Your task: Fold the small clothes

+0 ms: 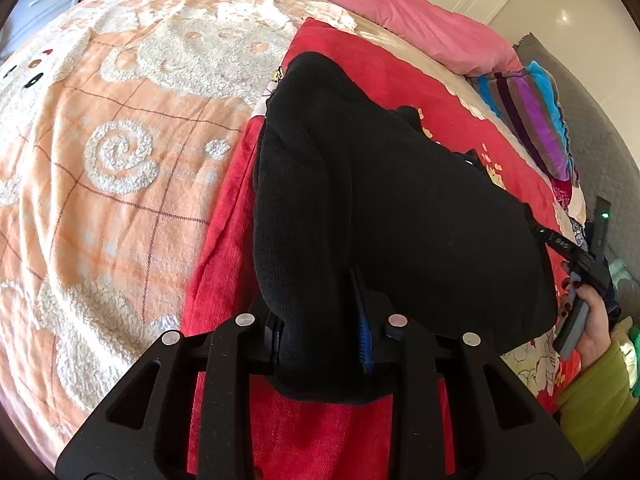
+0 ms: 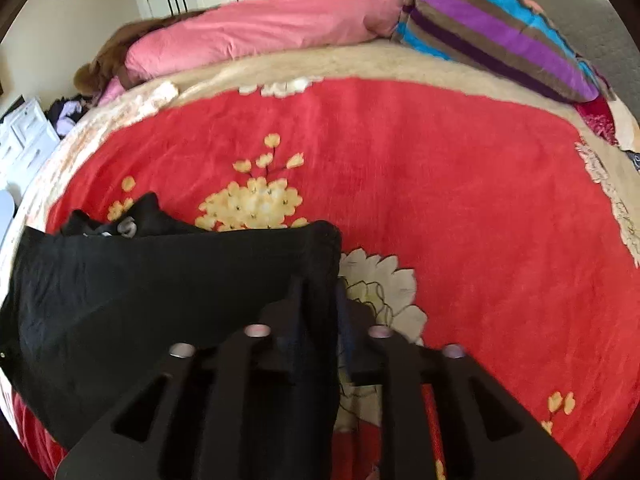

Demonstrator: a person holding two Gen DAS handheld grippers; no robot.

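Observation:
A black knit garment [image 1: 380, 200] hangs stretched between my two grippers above a red flowered blanket [image 1: 400, 72]. My left gripper [image 1: 316, 312] is shut on its near edge, with thick cloth bunched between the blue pads. In the right wrist view the same garment [image 2: 160, 280] spreads to the left. Its right edge runs down between the fingers of my right gripper [image 2: 320, 292], which is shut on it. A second dark piece [image 2: 140, 216] lies just behind it on the blanket [image 2: 440, 180].
An orange and white fleece blanket [image 1: 120, 140] covers the bed's left side. A pink quilt [image 2: 260, 28] and a striped pillow [image 2: 500, 36] lie along the far edge. A hand [image 1: 592, 320] in a green sleeve [image 1: 596, 396] holds the right gripper. White drawers [image 2: 24, 136] stand at the left.

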